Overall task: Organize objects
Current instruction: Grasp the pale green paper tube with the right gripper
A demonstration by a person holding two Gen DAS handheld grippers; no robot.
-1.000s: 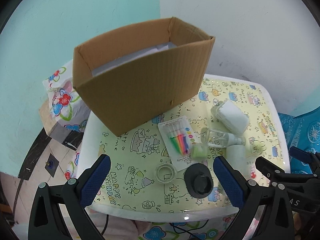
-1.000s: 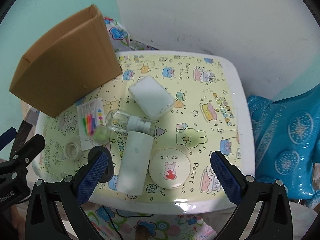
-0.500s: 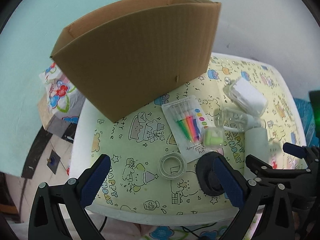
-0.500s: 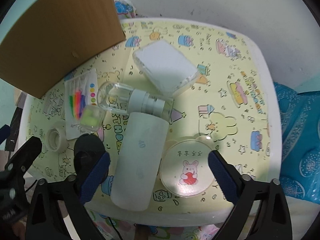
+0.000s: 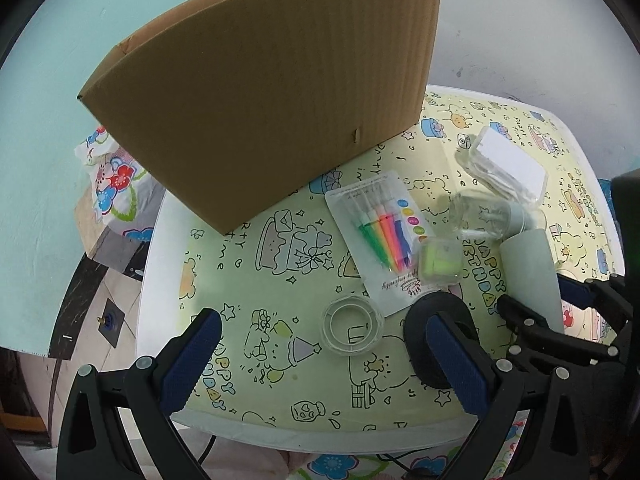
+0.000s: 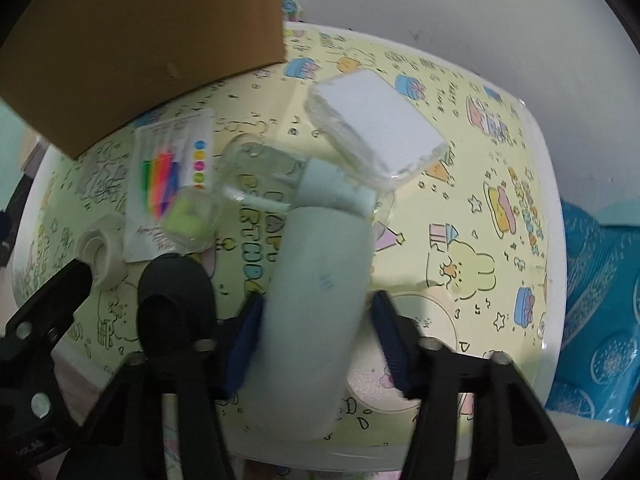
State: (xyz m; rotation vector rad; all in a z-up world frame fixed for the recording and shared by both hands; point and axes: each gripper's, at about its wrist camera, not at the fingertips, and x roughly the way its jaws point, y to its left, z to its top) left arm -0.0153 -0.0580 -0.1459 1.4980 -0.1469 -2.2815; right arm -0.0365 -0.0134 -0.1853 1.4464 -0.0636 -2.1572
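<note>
Objects for sorting are all spread over the table (image 5: 168,248), the one with the yellow cartoon birthday cover. Cardboard box (image 5: 272,92) stands at about 11 o'clock in the left wrist view, on the far left part of the table, and you only see its outside wall from here

Right tool (image 6: 320,344) has just been closing its jaws around the pale green bottle (image 6: 316,304), which lies on its side. Blue pads sit right at both sides of it and look like they're pressing on it, though the shot is a bit blurry there. At 12 o'clock from that bottle there's a clear bottle (image 6: 256,172) with a pale cap, also lying down, and past it a clear case with a white pad (image 6: 376,120). Round cream lid with a bunny (image 6: 424,344) peeks out at 3 o'clock from the right tool

Left tool (image 5: 324,360) hangs wide apart over the near edge with nothing gripped. Tape roll (image 5: 352,326) lies between its fingers but untouched. Black round thing (image 5: 432,340) sits partly behind its right finger. Marker pack (image 5: 380,236) is at 12 o'clock from the tape, and a small green box in clear plastic (image 5: 438,262) rests on the pack's lower right corner
</note>
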